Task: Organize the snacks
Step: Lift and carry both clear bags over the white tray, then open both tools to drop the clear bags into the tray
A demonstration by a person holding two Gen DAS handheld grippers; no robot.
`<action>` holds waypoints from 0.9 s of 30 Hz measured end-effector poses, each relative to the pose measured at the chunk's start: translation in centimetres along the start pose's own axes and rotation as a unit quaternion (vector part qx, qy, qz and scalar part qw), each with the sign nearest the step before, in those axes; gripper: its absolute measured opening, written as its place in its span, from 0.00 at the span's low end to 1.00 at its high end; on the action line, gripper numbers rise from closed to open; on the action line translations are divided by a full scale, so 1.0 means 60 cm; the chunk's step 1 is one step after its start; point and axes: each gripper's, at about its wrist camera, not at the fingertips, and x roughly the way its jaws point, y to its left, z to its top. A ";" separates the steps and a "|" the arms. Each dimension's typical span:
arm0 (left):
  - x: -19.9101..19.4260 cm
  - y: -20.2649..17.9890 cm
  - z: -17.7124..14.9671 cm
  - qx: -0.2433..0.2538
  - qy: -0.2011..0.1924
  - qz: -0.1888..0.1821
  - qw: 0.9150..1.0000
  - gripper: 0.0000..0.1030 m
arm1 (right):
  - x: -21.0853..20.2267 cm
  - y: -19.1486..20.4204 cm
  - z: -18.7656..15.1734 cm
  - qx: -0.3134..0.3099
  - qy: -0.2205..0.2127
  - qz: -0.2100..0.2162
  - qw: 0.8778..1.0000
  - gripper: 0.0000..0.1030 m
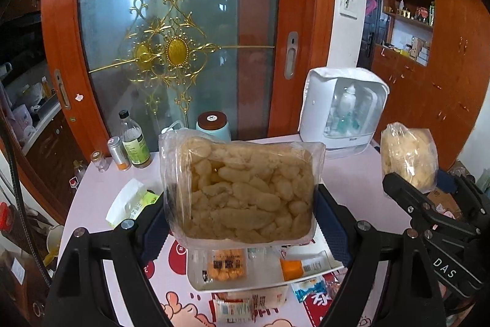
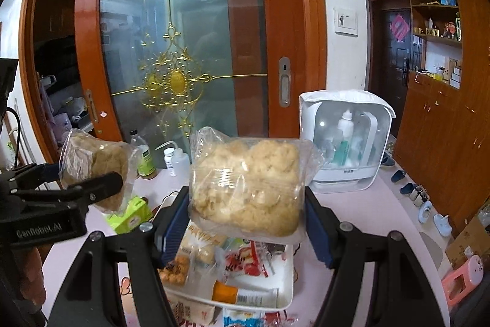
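both grippers pinch clear plastic bags of pale puffed snacks, held up above the white tray (image 1: 196,281), probably to carry them clear of the clutter. left gripper (image 1: 242,219) clamps its blue ribbed pads on the bag of finger-shaped puffs (image 1: 242,189); right gripper (image 2: 245,216) squeezes the bag of knobbly clusters (image 2: 248,189). crinkly film bulges softly. inside the tray lie an orange-capped tube (image 2: 245,296) and small packets.
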 end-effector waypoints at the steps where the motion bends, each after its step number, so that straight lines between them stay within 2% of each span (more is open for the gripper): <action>1: 0.013 -0.002 0.002 0.000 0.005 0.002 1.000 0.82 | 0.009 0.000 0.001 -0.001 0.004 -0.003 1.000 0.68; 8: 0.089 -0.010 -0.001 0.001 0.028 0.021 0.999 0.82 | 0.085 0.002 -0.021 -0.004 0.043 -0.020 0.999 0.68; 15: 0.144 -0.002 -0.019 0.002 0.059 0.031 0.998 0.83 | 0.139 0.001 -0.051 -0.007 0.083 -0.019 0.996 0.70; 18: 0.163 -0.001 -0.027 0.006 0.080 0.021 0.997 0.89 | 0.155 0.000 -0.059 -0.003 0.099 -0.006 0.995 0.70; 20: 0.171 0.001 -0.029 0.007 0.089 0.012 0.996 1.00 | 0.163 -0.003 -0.065 0.007 0.110 0.016 0.994 0.72; 24: 0.173 0.000 -0.034 0.016 0.086 0.034 0.996 1.00 | 0.168 -0.004 -0.074 0.009 0.111 0.008 0.994 0.80; 27: 0.168 0.000 -0.035 0.018 0.081 0.036 0.996 1.00 | 0.163 -0.003 -0.073 0.007 0.102 0.003 0.995 0.80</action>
